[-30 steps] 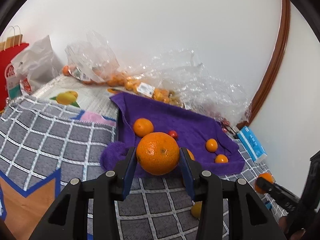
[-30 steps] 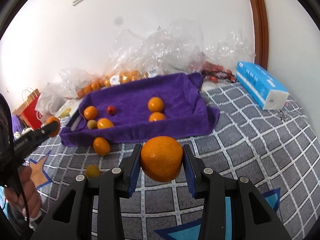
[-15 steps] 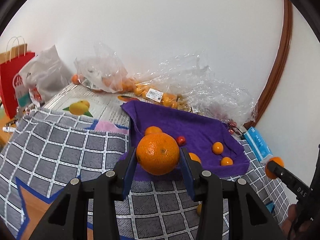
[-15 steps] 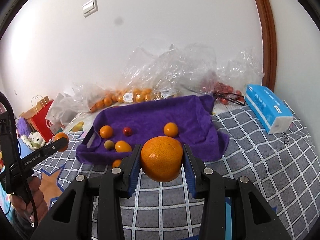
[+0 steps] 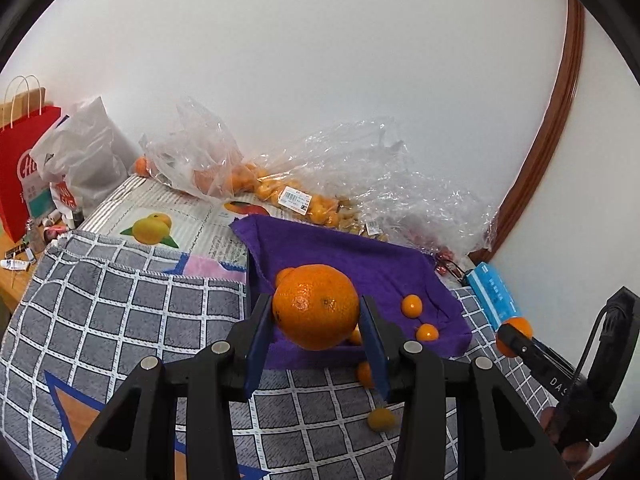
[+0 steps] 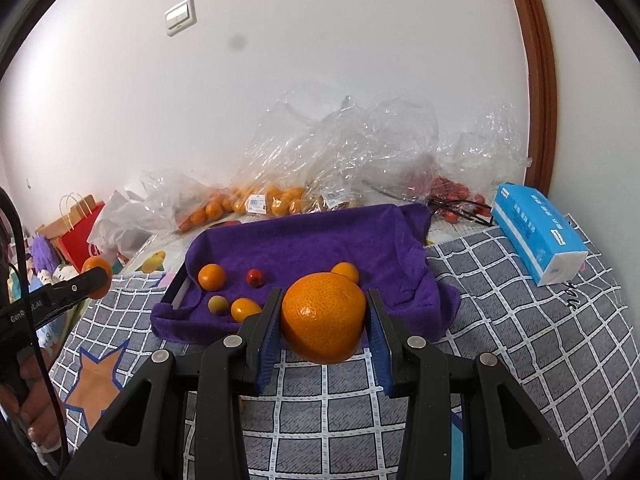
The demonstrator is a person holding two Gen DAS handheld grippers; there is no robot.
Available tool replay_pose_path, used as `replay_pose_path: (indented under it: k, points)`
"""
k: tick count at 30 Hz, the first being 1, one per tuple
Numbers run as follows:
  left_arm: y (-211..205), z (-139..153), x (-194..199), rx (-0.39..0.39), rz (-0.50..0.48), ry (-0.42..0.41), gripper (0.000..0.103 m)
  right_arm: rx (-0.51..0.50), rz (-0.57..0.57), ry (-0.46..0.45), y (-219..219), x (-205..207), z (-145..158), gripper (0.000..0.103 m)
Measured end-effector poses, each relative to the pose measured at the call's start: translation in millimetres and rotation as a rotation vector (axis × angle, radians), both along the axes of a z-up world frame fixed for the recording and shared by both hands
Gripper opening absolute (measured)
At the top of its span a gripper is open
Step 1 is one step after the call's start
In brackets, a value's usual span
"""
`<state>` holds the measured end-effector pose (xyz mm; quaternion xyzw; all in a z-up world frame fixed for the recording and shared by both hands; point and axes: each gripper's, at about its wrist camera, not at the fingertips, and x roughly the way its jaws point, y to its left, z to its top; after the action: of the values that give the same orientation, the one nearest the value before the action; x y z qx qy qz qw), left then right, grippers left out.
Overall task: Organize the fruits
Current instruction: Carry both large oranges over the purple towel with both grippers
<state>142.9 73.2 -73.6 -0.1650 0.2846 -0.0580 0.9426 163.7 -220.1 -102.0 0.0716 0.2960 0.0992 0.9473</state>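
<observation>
My left hand-held gripper (image 5: 316, 312) and right hand-held gripper (image 6: 323, 318) still pinch oranges (image 5: 316, 306) (image 6: 324, 317), now farther back from the purple towel (image 6: 312, 240).

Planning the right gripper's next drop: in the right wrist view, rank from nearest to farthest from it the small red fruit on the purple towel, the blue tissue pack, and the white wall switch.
From the right gripper:
1. Small red fruit, on the purple towel, ahead and left.
2. Blue tissue pack, far right on the checked cloth.
3. White wall switch, high on the wall, upper left.

left gripper (image 5: 316, 320): clamps 1 large orange (image 5: 316, 306) | purple towel (image 5: 360, 256): 2 small oranges (image 5: 412, 305)
</observation>
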Motion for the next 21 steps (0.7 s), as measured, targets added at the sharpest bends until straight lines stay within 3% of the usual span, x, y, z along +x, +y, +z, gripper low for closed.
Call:
replay_pose_path:
  k: [10, 21]
  points:
    - [-6.7, 5.3, 4.1, 0.069, 0.023, -0.003, 0.041, 0.0, -0.029, -0.004, -7.6, 3.5, 3.4, 0.04]
    - [-13.6, -1.8, 15.2, 0.075, 0.011, 0.021, 0.04, -0.002, -0.029, -0.007, -10.1, 9.4, 3.5, 0.04]
